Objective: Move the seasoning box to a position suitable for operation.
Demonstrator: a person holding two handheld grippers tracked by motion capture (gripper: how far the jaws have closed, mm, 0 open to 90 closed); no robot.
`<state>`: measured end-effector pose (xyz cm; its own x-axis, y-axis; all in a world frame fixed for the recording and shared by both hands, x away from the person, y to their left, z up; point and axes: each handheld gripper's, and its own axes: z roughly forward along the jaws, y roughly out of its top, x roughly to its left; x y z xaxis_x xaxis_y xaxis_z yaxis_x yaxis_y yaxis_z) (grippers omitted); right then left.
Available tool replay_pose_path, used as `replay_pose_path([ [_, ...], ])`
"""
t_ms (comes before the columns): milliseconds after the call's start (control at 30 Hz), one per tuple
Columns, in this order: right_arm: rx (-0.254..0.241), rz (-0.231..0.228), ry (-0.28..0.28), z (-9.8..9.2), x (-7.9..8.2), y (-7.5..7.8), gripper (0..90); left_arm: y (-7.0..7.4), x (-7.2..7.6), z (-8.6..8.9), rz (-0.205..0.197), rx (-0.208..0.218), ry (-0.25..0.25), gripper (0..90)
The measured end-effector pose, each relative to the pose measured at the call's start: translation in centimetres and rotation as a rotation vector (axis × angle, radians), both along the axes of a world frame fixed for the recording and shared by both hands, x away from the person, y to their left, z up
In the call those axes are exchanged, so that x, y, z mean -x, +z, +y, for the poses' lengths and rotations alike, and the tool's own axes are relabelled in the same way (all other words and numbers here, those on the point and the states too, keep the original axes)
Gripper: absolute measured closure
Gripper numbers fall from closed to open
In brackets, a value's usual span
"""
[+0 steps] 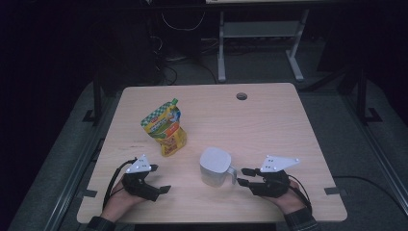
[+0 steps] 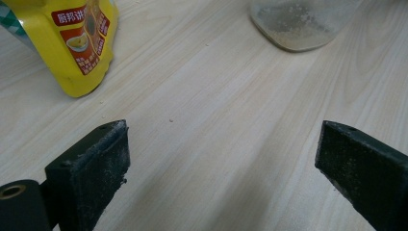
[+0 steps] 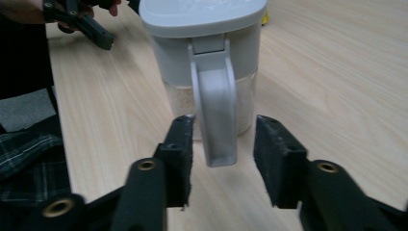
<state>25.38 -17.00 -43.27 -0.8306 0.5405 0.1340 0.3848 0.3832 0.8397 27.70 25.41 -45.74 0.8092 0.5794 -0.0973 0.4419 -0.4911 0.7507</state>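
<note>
On the pale wooden table [image 1: 269, 115], near its front edge, sits a grey lidded jug [image 1: 215, 167], upright, handle [image 3: 214, 106] turned toward 3 o'clock in the high view. Just beside that handle, at 3 o'clock from the jug, lies the right gripper [image 1: 243, 176], held low in a hand coming in from 5 o'clock. Seen along the right gripper [image 3: 222, 159] itself: jaws on either side of the handle's lower end, the left pad very near or brushing it, a clear gap at the right pad; parted, not yet clamped. At 9 o'clock from the jug, well apart, rests the left gripper [image 1: 159, 180], jaws spread wide over bare wood, nothing between them. At 11 o'clock from the jug stands a yellow-and-green spouted pouch [image 1: 164, 127], leaning slightly, apart from both grippers. At the table's far side, toward 1 o'clock from the jug, sits a round cable hole [image 1: 241, 96].
</note>
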Motion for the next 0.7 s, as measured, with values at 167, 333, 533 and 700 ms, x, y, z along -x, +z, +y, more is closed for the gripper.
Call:
replay_pose_path([
  [167, 0.003, -0.003, 0.008, 0.1, 0.7, 0.2, 82.5, -0.1, 0.1, -0.1, -0.004, 0.003, -0.006, 5.1],
  [333, 0.001, -0.01, 0.056, 1.0, 1.0, 0.2, 89.7, -0.2, 0.0, -0.2, 0.005, 0.007, -0.009, 5.5],
  [533, 0.018, -0.012, 0.079, 2.8, 1.0, -0.1, 89.7, -0.2, 0.0, -0.4, 0.008, 0.005, -0.018, 5.5],
  [700, 0.035, -0.014, 0.071, 3.2, 0.8, -0.2, 89.7, -0.3, 0.1, -0.4, 0.008, 0.008, -0.018, 5.5],
])
